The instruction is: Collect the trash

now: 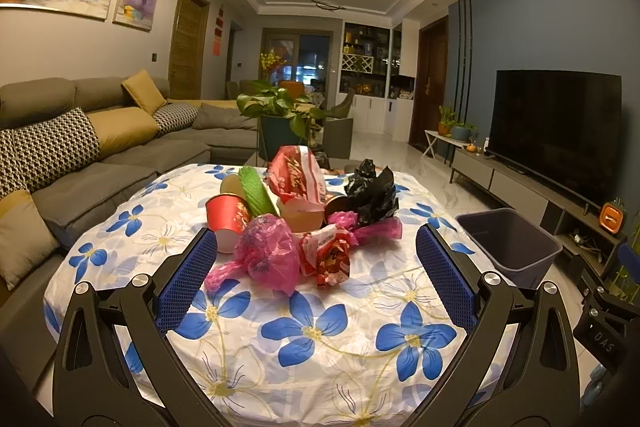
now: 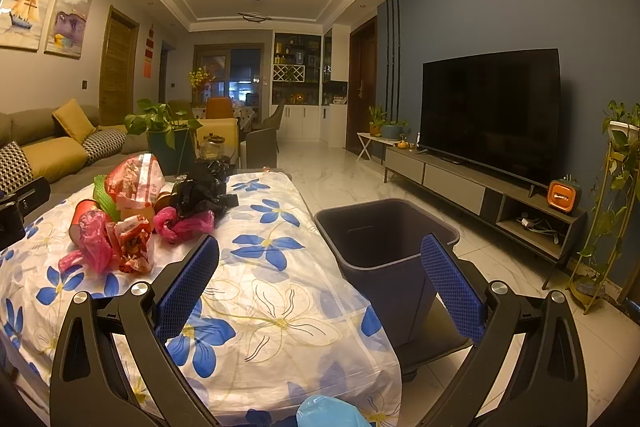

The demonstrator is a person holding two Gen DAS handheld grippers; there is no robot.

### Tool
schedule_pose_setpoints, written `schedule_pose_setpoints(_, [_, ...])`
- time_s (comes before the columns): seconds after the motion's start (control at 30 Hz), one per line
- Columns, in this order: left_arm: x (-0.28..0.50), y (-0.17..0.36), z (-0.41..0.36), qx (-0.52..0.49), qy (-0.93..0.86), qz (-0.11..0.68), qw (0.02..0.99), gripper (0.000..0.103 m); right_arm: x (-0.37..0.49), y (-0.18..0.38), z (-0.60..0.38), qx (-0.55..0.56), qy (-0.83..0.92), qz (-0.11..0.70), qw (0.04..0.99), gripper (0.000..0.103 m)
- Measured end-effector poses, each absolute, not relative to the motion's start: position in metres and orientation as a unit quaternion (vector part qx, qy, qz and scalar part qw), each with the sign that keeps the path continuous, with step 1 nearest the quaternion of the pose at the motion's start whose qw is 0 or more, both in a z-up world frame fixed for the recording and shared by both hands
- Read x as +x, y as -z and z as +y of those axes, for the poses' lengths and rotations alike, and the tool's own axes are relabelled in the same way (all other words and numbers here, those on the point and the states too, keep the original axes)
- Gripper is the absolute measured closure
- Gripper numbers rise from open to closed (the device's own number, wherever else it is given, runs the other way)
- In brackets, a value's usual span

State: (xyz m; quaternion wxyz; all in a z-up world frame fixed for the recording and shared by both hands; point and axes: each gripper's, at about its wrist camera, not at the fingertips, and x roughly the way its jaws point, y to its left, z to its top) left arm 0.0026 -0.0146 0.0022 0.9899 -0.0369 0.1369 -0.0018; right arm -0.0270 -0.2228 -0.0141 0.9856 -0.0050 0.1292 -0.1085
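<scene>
both grippers stand wide open and hold nothing. the left gripper hovers over the flowered tablecloth, its blue pads flanking a pile of trash: a pink plastic bag, a red wrapper, a red paper cup and a black bag. the right gripper points between the table edge and the empty dark bin on the floor beside it

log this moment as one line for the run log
phase: pre-grasp | left tongs: open, empty | right tongs: open, empty | trash pile: on table | bin: beside table
</scene>
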Motion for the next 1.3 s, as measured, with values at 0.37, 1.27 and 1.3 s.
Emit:
schedule_pose_setpoints(0.37, [0.004, 0.000, -0.016, -0.037, 0.003, 0.139, 0.990, 0.005, -0.027, 0.016, -0.223, -0.004, 0.109, 0.129, 0.986, 0.006])
schedule_pose_setpoints(1.27, [0.023, 0.020, -0.009, -0.042, 0.000, 0.152, 0.987, 0.007, -0.011, 0.029, -0.222, 0.008, 0.102, 0.137, 0.985, 0.011])
schedule_pose_setpoints(1.3, [0.025, 0.022, -0.007, -0.043, -0.003, 0.153, 0.987, 0.008, -0.008, 0.031, -0.220, 0.008, 0.097, 0.139, 0.985, 0.012])
